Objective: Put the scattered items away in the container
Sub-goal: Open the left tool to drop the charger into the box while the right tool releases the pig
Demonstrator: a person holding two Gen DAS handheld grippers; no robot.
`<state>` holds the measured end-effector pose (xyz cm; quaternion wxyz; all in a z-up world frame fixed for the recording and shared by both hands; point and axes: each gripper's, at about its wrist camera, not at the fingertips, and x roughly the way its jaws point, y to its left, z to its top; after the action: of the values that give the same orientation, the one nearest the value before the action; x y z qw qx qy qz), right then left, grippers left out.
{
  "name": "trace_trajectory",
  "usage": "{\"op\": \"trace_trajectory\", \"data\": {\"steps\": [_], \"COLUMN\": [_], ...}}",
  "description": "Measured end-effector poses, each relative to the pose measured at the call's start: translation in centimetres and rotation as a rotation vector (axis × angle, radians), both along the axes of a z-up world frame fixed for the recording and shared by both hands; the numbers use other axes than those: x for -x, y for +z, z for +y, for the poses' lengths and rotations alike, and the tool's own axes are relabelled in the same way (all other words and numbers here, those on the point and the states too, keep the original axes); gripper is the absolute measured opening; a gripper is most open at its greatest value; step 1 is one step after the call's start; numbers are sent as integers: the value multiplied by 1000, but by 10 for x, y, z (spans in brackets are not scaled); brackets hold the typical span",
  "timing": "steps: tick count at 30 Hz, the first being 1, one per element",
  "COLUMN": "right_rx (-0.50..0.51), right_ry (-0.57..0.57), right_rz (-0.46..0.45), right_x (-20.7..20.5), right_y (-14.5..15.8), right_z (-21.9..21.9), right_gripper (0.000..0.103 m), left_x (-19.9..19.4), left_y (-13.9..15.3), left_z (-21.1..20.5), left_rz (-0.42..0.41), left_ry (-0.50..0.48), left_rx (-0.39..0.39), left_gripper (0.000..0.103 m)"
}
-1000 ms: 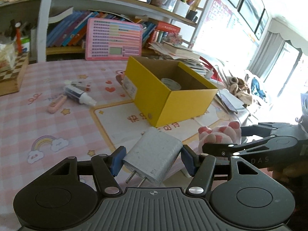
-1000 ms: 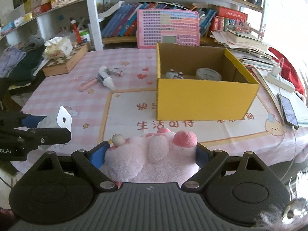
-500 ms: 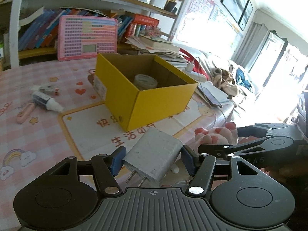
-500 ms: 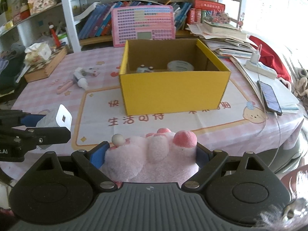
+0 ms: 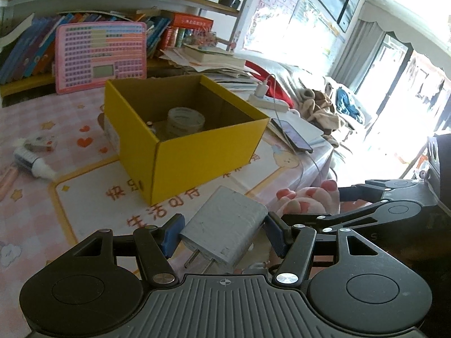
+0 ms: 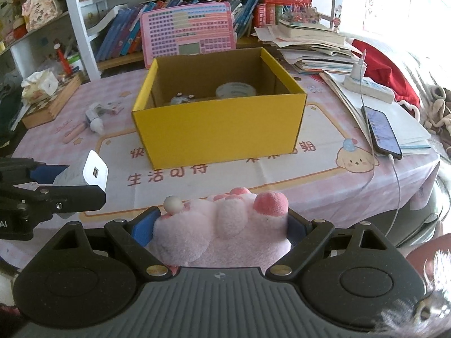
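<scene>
The counter (image 6: 324,169), under a pink checked cloth with a printed mat, fills most of both wrist views. The yellow box (image 6: 220,129) sits open-topped on the mat, at about 12 o'clock from the right gripper and 11 o'clock from the left one; inside it lie a roll of tape (image 5: 184,118) and a small object too hidden to name. Behind the box, a pink keyboard toy (image 6: 187,32) leans against the bookshelf (image 6: 84,22). At 2 o'clock in the right view a phone (image 6: 382,131) rests on papers, its cable trailing off the counter edge.

The right gripper (image 6: 222,225) is closed around a pink plush paw (image 6: 222,225) (toes pointing toward the box), held clear of the box on its near side. The left gripper (image 5: 222,232) clamps a white charger plug (image 5: 225,225) between its blue pads (image 5: 172,233), prongs pointing back toward the camera, also short of the box.

At 10 o'clock from the right gripper, well apart from the box, a small white tube (image 6: 94,118), a correction-tape-like item (image 6: 108,109) and a pink stick (image 6: 73,133) lie loose on the cloth.
</scene>
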<state>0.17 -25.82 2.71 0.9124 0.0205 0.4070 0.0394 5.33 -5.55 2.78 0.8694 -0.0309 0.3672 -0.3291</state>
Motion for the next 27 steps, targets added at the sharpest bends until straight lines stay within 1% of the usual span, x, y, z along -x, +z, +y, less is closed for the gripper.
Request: {"op": "trace_trajectory", "data": {"steps": [7,14,18,22,24,27], "right_rx": [2,7,20,51,71,110], "right_ry": [11,57,103,170,218,294], "right_rz": [-51,-150,-227,-301,-318,-327], "right_x": [-18,-52,-77,-104,-121,-145], "right_y": [9,27,38,47,48,43], "right_z": [-24,-50,-62,-65,-64,-59], "right_gripper": [89,89,89,89,89,89], "left_x": [-17,-47,-63,-81,-91,-105], "left_y": [13,36,45,49,48,45], "left_z": [-25,-51,-61,-70,-76,-85], "left_rz": [-44,-134,-176,-206,-215,-226], "left_ry": [-12,4,34,72,94,123], "left_rx": [-1,6,-1,-23,-44,-96], "left_gripper": [62,62,62,62,62,62]}}
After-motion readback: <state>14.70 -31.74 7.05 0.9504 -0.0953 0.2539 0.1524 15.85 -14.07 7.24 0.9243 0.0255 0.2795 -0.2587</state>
